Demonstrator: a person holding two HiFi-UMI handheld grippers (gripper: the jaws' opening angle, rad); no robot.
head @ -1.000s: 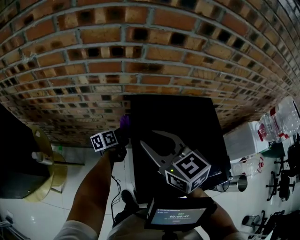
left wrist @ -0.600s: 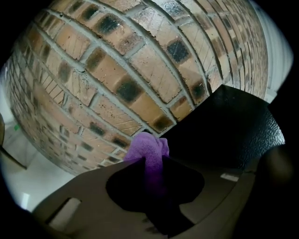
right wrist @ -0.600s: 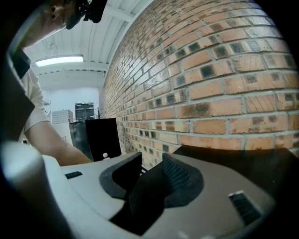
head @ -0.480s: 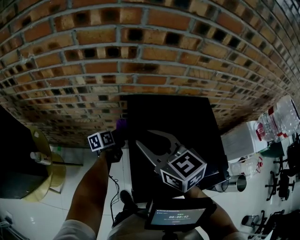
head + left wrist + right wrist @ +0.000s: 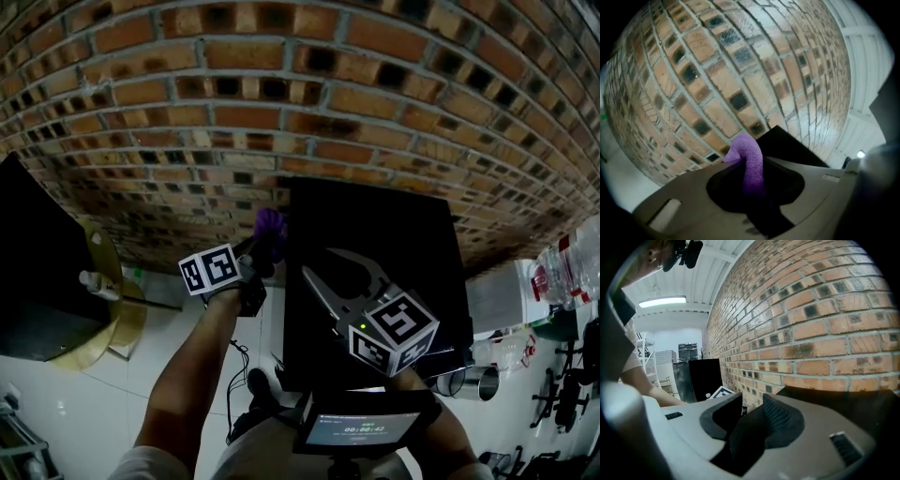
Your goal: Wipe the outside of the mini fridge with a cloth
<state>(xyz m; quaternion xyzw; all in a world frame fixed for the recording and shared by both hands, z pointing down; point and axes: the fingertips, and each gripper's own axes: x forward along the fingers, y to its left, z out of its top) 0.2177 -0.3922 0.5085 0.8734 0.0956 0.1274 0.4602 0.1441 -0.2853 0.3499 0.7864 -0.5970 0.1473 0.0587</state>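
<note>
**Two grippers at the fridge, one clamped on cloth**

The left gripper point(image 5: 751, 183) has its jaws drawn narrow on the purple cloth point(image 5: 749, 161), which sticks up past the tips; the right gripper point(image 5: 752, 420) stands part open with nothing between its jaws, above the black mini fridge point(image 5: 375, 225); in the left gripper view the fridge's corner lies at 1 o'clock of the cloth; whether cloth touches fridge cannot be told; the fridge's front is hidden.

1. My left gripper point(image 5: 752, 178) hides the lower end of the cloth point(image 5: 747, 154); too dark between the pads.
2. The screen point(image 5: 364, 430) digits are too small to read.
3. The bottles point(image 5: 567, 272) are cut off by the right edge.
</note>
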